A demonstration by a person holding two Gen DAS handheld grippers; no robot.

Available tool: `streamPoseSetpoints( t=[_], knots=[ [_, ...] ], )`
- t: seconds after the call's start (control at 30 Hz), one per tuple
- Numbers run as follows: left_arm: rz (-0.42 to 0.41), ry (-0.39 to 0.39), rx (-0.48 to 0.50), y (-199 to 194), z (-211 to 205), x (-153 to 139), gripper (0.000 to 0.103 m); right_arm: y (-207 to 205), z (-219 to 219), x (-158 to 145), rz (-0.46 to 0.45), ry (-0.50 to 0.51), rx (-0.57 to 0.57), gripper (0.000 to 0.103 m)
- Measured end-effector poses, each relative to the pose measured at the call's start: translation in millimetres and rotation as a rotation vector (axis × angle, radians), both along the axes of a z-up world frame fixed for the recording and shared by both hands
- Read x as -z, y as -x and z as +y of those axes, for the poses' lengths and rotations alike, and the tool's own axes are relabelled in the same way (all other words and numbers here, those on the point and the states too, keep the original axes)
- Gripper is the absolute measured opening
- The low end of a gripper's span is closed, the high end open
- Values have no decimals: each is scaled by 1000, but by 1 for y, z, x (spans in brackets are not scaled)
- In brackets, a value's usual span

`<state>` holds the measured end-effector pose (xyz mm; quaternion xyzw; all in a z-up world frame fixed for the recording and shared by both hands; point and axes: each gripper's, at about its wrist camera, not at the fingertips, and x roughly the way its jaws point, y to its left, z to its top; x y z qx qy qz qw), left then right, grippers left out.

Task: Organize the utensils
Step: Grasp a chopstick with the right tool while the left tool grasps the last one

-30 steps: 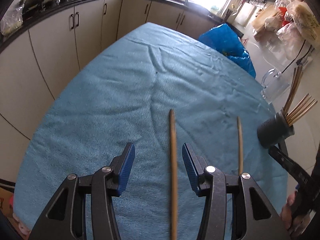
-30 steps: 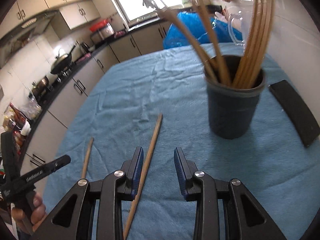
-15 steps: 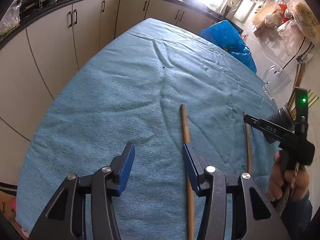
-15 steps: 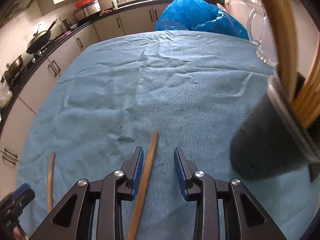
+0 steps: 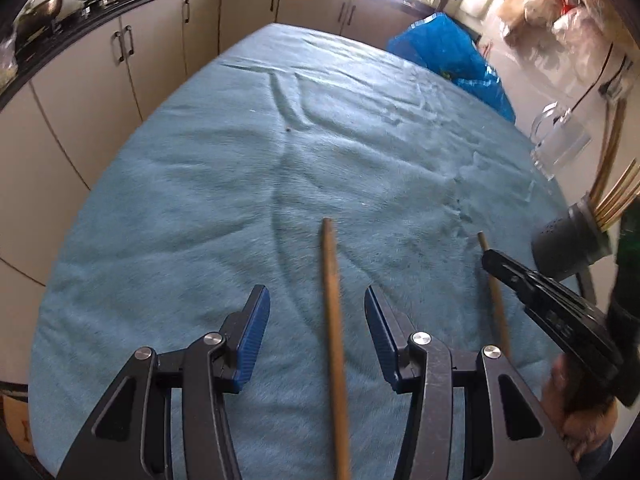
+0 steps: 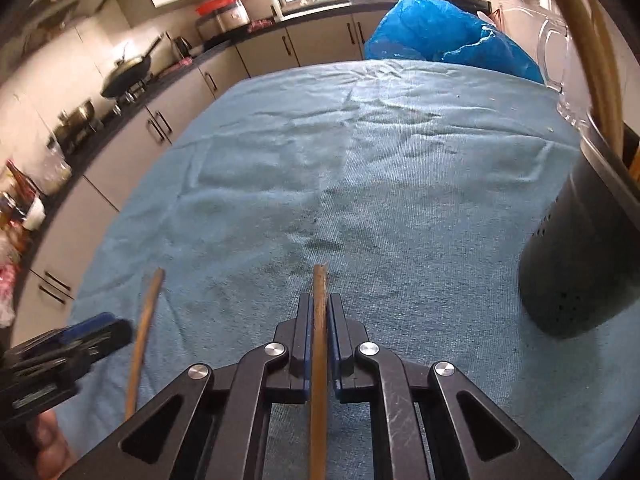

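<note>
Most chopsticks already stand in the dark holder on the blue cloth; two remain lying down. The right gripper is clenched on one chopstick; the left gripper straddles the other chopstick, jaws apart

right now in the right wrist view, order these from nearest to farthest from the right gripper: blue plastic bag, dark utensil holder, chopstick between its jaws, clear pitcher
1. Chopstick, clamped in the right gripper.
2. Dark utensil holder, right side of the table.
3. Clear pitcher, far right, beyond the holder.
4. Blue plastic bag, past the table's far edge; its order with the pitcher is close.
</note>
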<state>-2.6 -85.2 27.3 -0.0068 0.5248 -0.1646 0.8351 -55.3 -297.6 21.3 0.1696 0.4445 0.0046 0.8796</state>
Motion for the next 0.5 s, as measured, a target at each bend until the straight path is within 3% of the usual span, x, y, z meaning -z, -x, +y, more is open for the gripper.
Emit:
streamPoseSetpoints(
  t=[0.13,0.3,0.37,0.5],
  knots=[
    [-21,-69,-7,-11,-20,5,47,3,-8,3,-25,-51,-14,8],
    [-73,-176,-58,-19,-32,6,17,4,-12,8,-29,-54,-20,8],
    [-87,-201,-75,-19,-33,6,9,4,-12,8,-29,-53,-22,8],
    [-66,-146,-58,-18,-30,3,7,10,-15,-3,-72,-61,-14,8]
  ],
)
